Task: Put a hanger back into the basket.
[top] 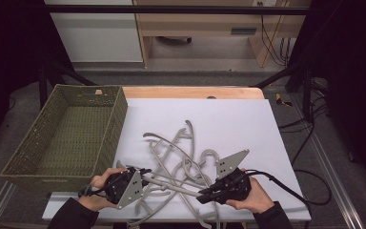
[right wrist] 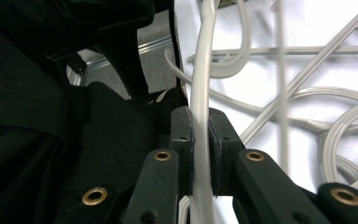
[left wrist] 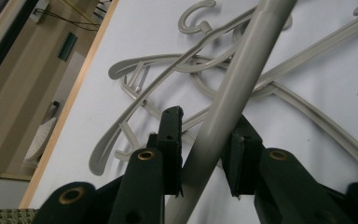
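Item: coat hanger (top: 171, 183), grey-beige plastic, slim moulded frame with a round straight bottom bar and a curved hook. It lies at the near edge of the table, on top of a loose heap of hangers (top: 181, 152) of the same colour and make, their arms and hooks crossed over one another.

Surface: white sheet (top: 238, 124) over a wooden table (top: 190, 92); the heap sits in the near middle of the sheet.

Left gripper (top: 145, 177): held in the person's left hand (top: 97, 188), pointing right toward the heap. In the left gripper view the round bar (left wrist: 233, 88) of the hanger runs slantwise up between the two black jaws. The left pad (left wrist: 172, 140) lies against the bar; the right pad is just beside it, and whether it presses cannot be told.

Right gripper (top: 204, 194): held in the person's right hand (top: 252, 195), pointing left. In the right gripper view both pads are clamped together on a thin pale curved strip (right wrist: 200, 116) of the hanger, which runs straight up between them.

Also present: green woven basket (top: 71, 133), rectangular, standing at the left edge of the sheet, well apart from the heap.
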A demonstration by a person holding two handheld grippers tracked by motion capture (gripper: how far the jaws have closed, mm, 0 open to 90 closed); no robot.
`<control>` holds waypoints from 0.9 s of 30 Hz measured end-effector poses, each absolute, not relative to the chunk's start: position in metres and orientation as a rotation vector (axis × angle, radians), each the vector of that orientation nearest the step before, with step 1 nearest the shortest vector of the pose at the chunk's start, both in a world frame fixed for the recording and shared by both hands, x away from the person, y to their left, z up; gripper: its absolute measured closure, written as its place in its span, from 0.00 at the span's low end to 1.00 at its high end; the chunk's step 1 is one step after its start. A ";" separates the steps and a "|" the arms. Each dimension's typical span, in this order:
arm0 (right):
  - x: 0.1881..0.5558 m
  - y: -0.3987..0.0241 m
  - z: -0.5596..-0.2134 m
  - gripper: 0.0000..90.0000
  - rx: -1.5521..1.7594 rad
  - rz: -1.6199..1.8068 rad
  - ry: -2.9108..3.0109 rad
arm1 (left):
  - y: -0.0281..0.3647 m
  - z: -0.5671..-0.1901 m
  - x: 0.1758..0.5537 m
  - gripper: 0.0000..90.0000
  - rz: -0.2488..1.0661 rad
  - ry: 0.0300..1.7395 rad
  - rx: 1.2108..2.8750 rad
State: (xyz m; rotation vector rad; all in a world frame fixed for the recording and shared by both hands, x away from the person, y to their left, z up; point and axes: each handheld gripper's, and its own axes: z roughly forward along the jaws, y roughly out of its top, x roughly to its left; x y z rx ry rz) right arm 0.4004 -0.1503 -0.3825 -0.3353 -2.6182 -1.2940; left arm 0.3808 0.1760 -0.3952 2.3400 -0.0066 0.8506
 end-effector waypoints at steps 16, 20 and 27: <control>0.406 -0.165 -0.377 0.86 -0.455 -1.474 -2.645 | 0.169 -0.388 0.375 0.90 0.805 0.013 2.414; 0.406 -0.168 -0.374 0.81 -0.514 -1.530 -2.676 | 0.167 -0.386 0.375 0.90 0.776 0.071 2.413; 0.408 -0.179 -0.370 0.56 -0.691 -1.767 -2.731 | 0.168 -0.380 0.379 0.91 0.747 0.230 2.395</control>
